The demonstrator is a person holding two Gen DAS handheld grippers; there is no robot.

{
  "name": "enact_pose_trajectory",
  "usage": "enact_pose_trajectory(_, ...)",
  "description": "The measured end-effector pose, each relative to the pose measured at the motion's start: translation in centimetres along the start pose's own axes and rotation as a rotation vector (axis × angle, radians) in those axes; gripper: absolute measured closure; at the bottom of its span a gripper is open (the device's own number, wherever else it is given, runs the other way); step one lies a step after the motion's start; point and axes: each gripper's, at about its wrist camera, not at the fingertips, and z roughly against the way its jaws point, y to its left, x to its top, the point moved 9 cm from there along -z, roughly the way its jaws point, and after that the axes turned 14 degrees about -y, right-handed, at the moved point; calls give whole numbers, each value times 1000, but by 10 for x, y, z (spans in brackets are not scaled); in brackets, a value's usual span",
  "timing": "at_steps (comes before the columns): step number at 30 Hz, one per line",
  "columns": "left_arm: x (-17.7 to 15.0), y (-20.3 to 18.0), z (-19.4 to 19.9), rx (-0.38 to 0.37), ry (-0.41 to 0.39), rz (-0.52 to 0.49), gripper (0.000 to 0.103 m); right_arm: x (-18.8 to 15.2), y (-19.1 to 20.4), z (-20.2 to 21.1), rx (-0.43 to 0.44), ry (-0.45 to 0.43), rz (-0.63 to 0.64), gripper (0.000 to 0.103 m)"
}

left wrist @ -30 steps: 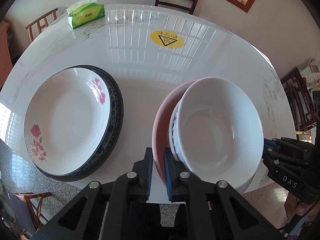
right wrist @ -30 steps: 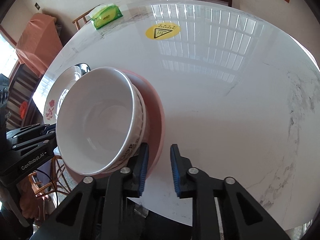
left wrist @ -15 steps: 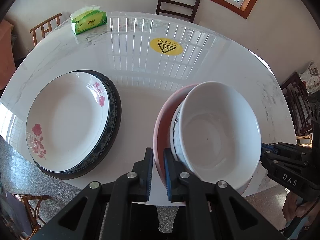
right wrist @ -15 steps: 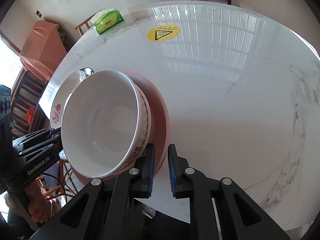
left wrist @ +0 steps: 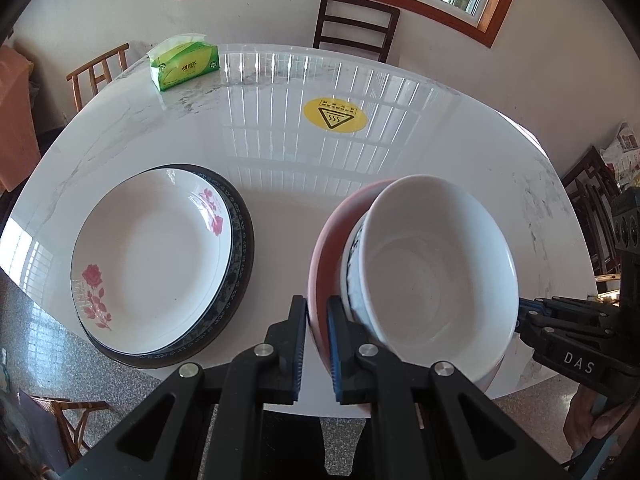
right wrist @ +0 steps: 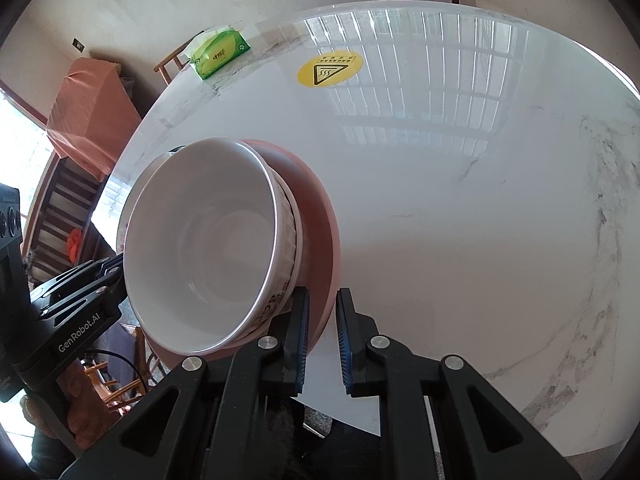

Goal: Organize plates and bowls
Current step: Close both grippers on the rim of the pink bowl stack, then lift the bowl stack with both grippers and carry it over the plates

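A pink plate (left wrist: 326,236) carries a white bowl (left wrist: 436,264) nested in another patterned bowl. My left gripper (left wrist: 316,344) is shut on the plate's left rim. My right gripper (right wrist: 321,340) is shut on the plate's right rim (right wrist: 320,216), and the white bowl (right wrist: 200,256) sits just left of it. The stack is held above the table's near edge. A white rose-pattern plate (left wrist: 152,260) lies on a dark-rimmed plate (left wrist: 240,264) at the left of the table.
The round white marble table (left wrist: 320,168) has a yellow hot-surface sticker (left wrist: 335,115) near its middle and a green tissue pack (left wrist: 184,63) at the far left. Wooden chairs (left wrist: 354,24) stand around it. An orange-covered piece of furniture (right wrist: 88,108) stands left of the table.
Both grippers have lifted the plate-and-bowl stack and drawn back; the table looks lower and farther. The right gripper has closed onto the plate's rim.
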Motion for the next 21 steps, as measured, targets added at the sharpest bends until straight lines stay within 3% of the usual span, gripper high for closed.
enact_pose_trajectory(21, 8, 9, 17, 22, -46, 8, 95, 2, 13, 4, 34, 0, -24, 88)
